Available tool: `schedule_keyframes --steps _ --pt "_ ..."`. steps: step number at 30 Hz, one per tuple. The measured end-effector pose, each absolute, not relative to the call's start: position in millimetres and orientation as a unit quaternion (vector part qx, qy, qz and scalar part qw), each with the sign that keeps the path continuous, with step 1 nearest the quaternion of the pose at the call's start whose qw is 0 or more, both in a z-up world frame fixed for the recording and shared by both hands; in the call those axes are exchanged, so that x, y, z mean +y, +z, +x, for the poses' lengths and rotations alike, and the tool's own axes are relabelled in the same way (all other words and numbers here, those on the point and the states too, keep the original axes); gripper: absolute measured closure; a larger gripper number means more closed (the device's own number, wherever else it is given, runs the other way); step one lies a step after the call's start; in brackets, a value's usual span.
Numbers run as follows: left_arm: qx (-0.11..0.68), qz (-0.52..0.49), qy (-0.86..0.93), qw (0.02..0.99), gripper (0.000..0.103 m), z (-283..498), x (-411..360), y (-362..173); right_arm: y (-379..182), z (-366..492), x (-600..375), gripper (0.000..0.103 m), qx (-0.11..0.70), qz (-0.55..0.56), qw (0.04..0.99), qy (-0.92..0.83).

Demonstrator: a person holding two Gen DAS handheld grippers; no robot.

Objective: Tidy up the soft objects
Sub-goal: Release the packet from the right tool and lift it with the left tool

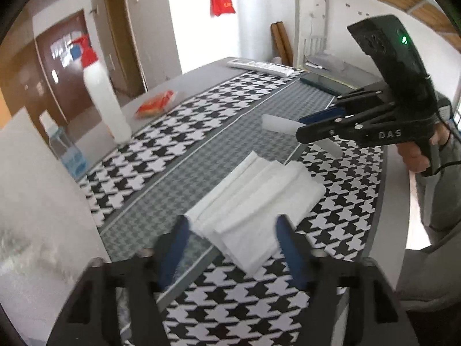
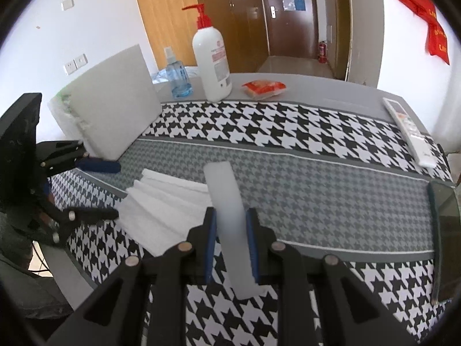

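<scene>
We grip white translucent foam strip (image 2: 227, 219) in right gripper (image 2: 230, 242), long axis forward; left gripper (image 1: 230, 248) wide, straddling folded white cloth (image 1: 253, 199), nearer.

a black-and-white houndstooth cloth (image 2: 259, 127) with a finer grey check band is lying under white folded tissues (image 2: 161, 210); a white pump bottle (image 2: 213, 63) is wearing a red top.
</scene>
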State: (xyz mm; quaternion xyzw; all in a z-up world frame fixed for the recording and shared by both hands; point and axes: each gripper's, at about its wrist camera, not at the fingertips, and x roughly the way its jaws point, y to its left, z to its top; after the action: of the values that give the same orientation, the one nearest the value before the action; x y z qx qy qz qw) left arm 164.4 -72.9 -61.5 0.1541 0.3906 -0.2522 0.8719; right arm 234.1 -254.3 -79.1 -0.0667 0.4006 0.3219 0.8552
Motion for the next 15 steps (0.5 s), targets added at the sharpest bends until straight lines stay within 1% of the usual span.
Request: schedule_keyframes --steps 12,15 --pt "0.426 0.160 -0.266 0.850 0.036 200.0 -95.5 -83.7 -76.1 215.6 -278.5 0.079 0.391 -0.027 0.864 0.316" --pt "0.433 0.152 -0.262 0.849 0.038 208.2 -95.1 -87.1 -76.9 211.8 -277.8 0.079 0.391 -0.025 0.864 0.316"
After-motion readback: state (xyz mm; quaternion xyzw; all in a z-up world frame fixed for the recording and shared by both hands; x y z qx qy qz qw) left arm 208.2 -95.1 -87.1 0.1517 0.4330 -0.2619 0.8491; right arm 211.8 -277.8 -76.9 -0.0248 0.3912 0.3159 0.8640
